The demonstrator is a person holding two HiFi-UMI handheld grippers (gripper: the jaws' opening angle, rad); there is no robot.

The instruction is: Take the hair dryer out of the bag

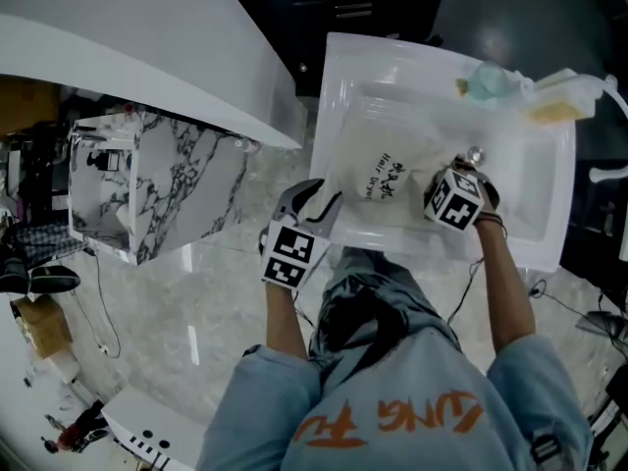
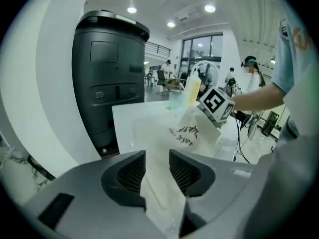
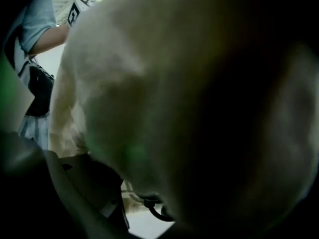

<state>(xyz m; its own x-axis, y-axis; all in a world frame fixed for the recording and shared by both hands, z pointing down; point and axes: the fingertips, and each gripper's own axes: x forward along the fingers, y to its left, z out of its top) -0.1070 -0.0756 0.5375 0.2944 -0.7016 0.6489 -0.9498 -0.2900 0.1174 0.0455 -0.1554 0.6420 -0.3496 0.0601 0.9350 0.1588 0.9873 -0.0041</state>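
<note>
**Cloth bag on the white tray, a gripper at each side**

The cream bag (image 1: pixel 378 165), printed "Hair Dryer", lies just right of the head view's centre, inside a white tray (image 1: pixel 339 77). The dryer itself cannot be made out in any view.

The right gripper (image 1: pixel 463 177) is pressed into the bag's right side, pointing steeply down, with its marker cube just below it in the frame. In the right gripper view the bag's cloth (image 3: pixel 149 59) sits against the lens and fills almost the whole frame. Only a dark loop of cord (image 3: pixel 154 210) peeks out at the bottom edge. No view shows these jaws, so I cannot tell whether they grip anything.

The left gripper (image 1: pixel 316 202) is at the tray's lower left rim, near the bag's lower left corner. In the left gripper view its jaws stand apart around a pale strip that runs up toward the bag (image 2: pixel 192 133). The pads do not press on the strip, and I cannot tell whether it is cloth or the tray's rim.

A pale green bottle (image 1: pixel 488 79) lies at the tray's upper right. A marble-patterned block (image 1: pixel 167 189) stands at mid-left of the head view, under a curved white counter (image 1: pixel 147 37).
</note>
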